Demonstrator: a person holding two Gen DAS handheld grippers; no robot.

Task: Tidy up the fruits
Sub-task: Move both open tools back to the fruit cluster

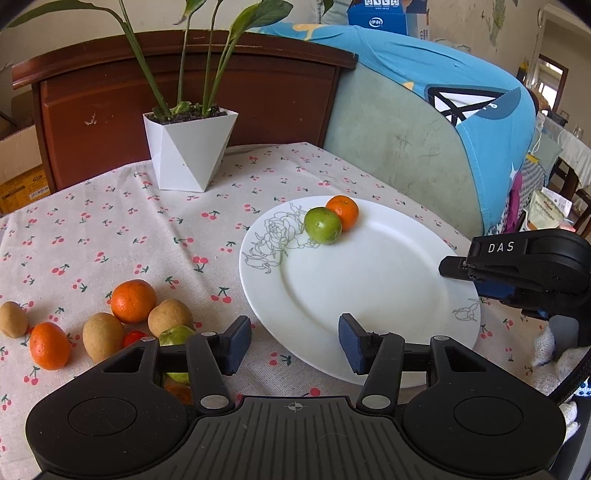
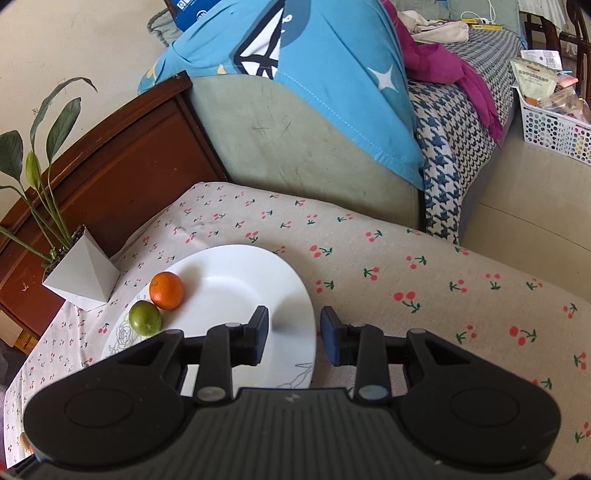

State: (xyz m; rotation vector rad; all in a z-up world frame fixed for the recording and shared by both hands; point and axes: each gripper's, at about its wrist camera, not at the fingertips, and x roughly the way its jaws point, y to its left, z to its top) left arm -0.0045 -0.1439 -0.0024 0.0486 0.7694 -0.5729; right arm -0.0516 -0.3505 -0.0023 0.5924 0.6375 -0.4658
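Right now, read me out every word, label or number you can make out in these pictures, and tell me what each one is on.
"DAS": white letters on the black body of the right tongs.
Blue carton behind the sofa: white logo and print, too small to read.
Yellow cardboard box at far left: label blurred.
Snack bag in the white basket: print too small to read.
Nothing else is legible.

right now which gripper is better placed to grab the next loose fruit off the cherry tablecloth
Left. The open left gripper hovers beside the loose round orange tangerine and tan fruits; the open right gripper sits over the white plate rim, away from them.
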